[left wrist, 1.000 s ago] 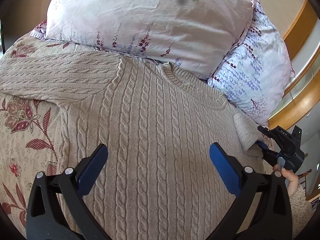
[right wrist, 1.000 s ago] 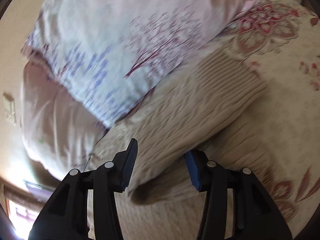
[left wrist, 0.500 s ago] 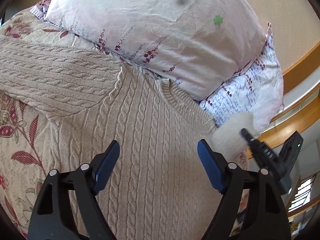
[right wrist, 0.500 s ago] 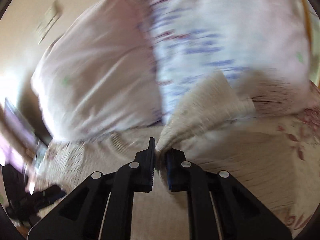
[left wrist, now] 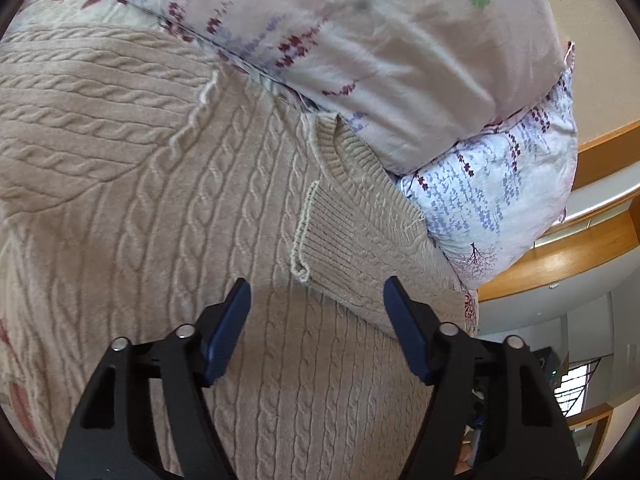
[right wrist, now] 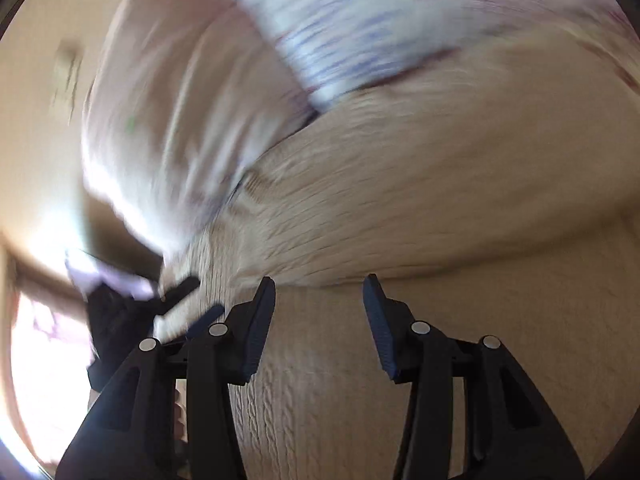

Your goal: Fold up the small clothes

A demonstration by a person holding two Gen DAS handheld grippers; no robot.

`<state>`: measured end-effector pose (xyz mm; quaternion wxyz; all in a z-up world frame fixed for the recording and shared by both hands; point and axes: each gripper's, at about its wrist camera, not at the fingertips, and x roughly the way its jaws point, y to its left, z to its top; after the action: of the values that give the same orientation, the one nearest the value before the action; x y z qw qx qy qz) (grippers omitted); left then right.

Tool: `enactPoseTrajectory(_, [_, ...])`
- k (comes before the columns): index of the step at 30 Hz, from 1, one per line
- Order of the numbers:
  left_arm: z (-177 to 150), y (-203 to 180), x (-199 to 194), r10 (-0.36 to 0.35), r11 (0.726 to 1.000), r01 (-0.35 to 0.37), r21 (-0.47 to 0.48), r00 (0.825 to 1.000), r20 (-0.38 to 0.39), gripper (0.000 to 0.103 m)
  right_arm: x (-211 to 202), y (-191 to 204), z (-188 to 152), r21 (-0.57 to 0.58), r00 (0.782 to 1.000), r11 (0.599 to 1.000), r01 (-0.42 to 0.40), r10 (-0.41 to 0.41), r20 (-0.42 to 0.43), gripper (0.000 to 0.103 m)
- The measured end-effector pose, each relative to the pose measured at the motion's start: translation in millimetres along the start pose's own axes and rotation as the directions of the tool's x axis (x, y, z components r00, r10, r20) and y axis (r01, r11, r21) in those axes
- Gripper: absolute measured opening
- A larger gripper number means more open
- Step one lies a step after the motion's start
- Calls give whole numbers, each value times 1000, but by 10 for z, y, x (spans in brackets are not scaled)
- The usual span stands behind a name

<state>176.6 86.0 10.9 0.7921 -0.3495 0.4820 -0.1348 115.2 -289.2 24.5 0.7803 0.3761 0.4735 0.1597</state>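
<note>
Risks, L to R: far sleeve (left wrist: 92, 120) lies spread flat & unfolded, so the fold ends up lopsided if it's skipped; left gripper (left wrist: 316, 300) hangs over the sweater (left wrist: 192, 240) body, jaws part open & closing, nothing between them; if it nips the top knit layer only, fabric bunches; folded-in sleeve (left wrist: 360, 240) w/ ribbed cuff (left wrist: 320, 236) sits loose by the collar (left wrist: 340, 152), could slide off. Right gripper (right wrist: 320, 312), blurry view, jaws opening, empty, above the knit; a snagged pad would drag the fold open.

Sweater: beige cable-knit, flat on floral bedspread (left wrist: 12, 380), collar against pillows (left wrist: 400, 40).
</note>
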Motion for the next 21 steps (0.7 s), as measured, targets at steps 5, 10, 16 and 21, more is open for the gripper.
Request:
enactPoseTrajectory(5, [71, -97, 254, 24, 1000, -23, 20, 998, -54, 45, -560, -894, 61, 363, 976, 929, -74, -7, 217, 48])
enactPoseTrajectory(10, [162, -182, 427, 63, 997, -59, 53, 996, -70, 8, -748, -1226, 174, 454, 947, 885, -104, -52, 317, 21])
enactPoseTrajectory(16, [350, -371, 333, 89, 982, -86, 165, 996, -9, 8, -862, -1046, 137, 384, 929, 918, -99, -53, 367, 10])
enactPoseTrajectory(21, [330, -235, 339, 176, 963, -171, 207, 984, -10, 8, -753, -1033, 108, 379, 938, 924, 52, -175, 298, 10])
